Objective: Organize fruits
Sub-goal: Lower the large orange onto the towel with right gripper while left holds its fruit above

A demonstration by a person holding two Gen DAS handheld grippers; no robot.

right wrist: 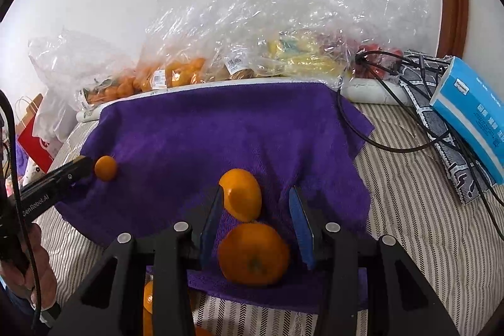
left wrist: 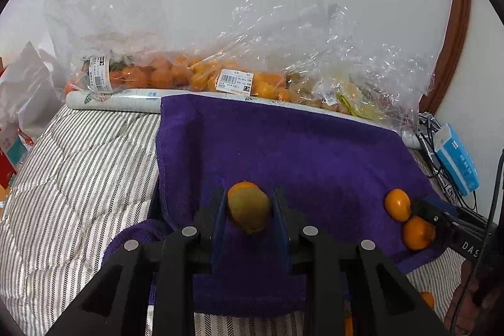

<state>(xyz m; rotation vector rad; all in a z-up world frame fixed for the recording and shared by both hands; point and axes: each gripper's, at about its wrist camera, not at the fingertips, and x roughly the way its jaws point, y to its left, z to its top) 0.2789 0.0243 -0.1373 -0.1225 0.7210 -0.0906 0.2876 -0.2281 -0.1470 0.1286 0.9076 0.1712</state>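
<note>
The left gripper (left wrist: 249, 210) clenches a small, light mandarin (left wrist: 249, 207) above the purple towel (left wrist: 315, 153); its thin peel bruises, so the broad middle suits best. At four o'clock, the right gripper's (right wrist: 255, 210) released fingers (right wrist: 300, 222) flank two mandarins (right wrist: 253, 254) on the towel.

left tool (left wrist: 249, 210) clamps an orange (left wrist: 249, 207) over purple towel (left wrist: 315, 153) — two more rightward.

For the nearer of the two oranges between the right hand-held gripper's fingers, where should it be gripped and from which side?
Grip the nearer orange across its rounded sides, coming down from above and behind. It lies on the purple towel with its stem end facing the camera, touching the second orange, so its flanks are free.
</note>
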